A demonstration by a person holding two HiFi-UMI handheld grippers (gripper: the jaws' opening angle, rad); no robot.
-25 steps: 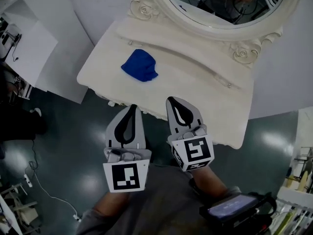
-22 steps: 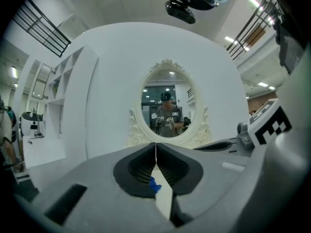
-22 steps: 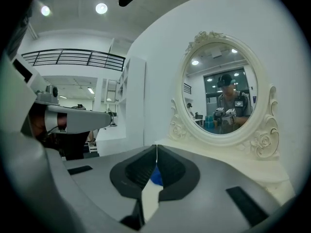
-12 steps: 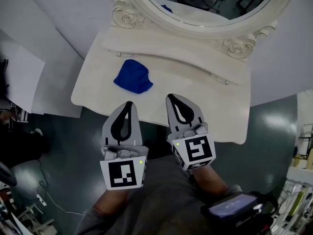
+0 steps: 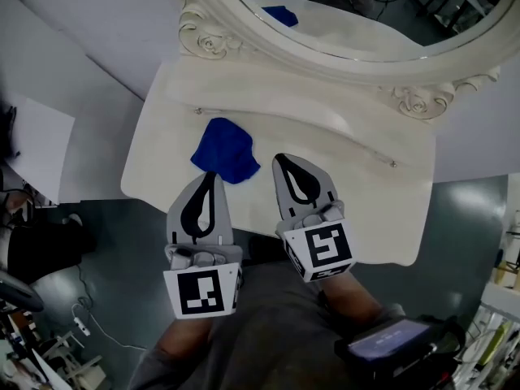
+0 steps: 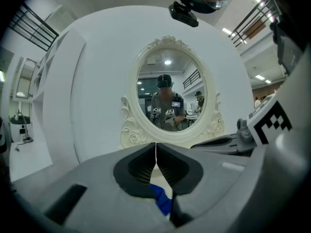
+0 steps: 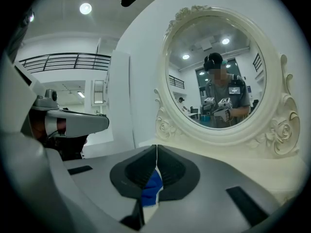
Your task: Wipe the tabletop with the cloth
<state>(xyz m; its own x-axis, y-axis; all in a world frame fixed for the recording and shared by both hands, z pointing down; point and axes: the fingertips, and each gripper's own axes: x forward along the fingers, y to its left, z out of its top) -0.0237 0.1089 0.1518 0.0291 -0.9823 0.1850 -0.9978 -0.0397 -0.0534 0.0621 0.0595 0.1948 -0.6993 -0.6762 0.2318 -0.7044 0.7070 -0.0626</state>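
The only print in sight is the black-and-white square pattern on each marker cube (image 5: 201,292), one on the near end of each gripper. It spells no word.

The blue cloth (image 5: 225,147) lies crumpled on the left half of the cream tabletop (image 5: 341,169), close to its near edge. The left gripper (image 5: 211,175) has its tip at that edge, just short of the cloth. The right gripper (image 5: 282,158) reaches over the tabletop, its tip just right of the cloth. Both pairs of jaws are pressed together with nothing between them. In each gripper view the cloth shows only beyond the tips.

To the right of the cloth the tabletop is bare out to its curved right edge. A low ridge runs across it on the far side. Beyond that stands the oval mirror (image 5: 366,15) in its carved cream frame, which reflects the cloth.

White wall (image 5: 81,47) panels stand at the far left. The floor (image 5: 106,250) is dark and glossy, with a cable (image 5: 85,319) at near left.
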